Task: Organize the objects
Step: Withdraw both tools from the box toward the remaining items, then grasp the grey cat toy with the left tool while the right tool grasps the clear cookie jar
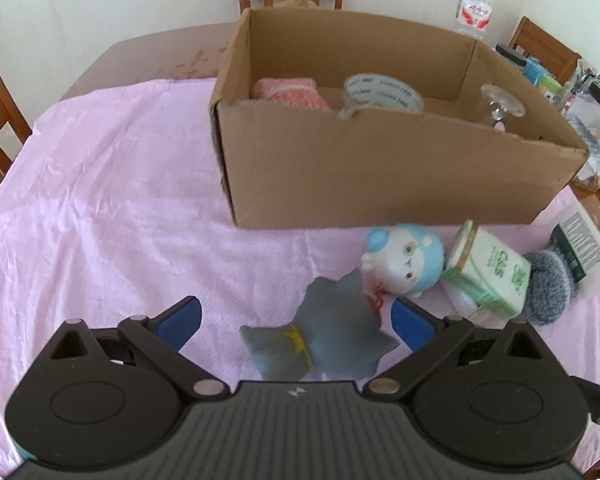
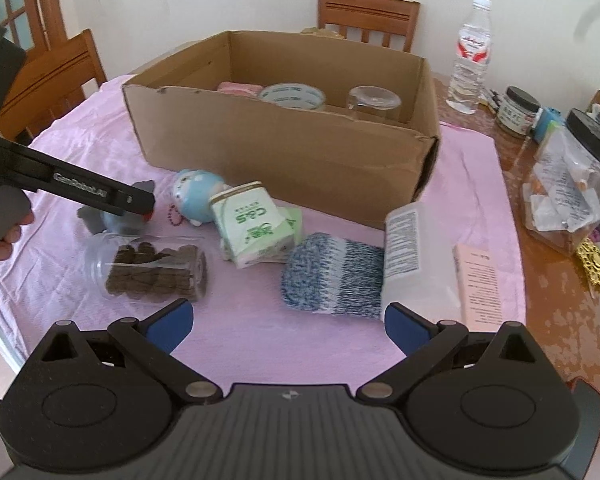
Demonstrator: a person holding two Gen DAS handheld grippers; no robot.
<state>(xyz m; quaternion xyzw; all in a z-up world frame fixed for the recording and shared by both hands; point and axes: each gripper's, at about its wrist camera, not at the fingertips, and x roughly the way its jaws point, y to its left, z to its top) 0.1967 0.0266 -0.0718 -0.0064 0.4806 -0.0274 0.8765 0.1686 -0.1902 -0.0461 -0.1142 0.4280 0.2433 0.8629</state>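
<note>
Brown cardboard box [image 2: 284, 152] at frame centre already holds three items; several remain on the desk. Left tool [image 1: 296, 322] and right tool [image 2: 286, 322] both gape empty.

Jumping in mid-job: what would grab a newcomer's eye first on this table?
The big open cardboard box at the back of the pink cloth, already holding a tape roll and a glass. Next, the clutter in front of it: a blue-and-white plush toy, a green tissue pack and a knitted blue sock. The left hand-held gripper stands open around a grey star-shaped toy.
</note>
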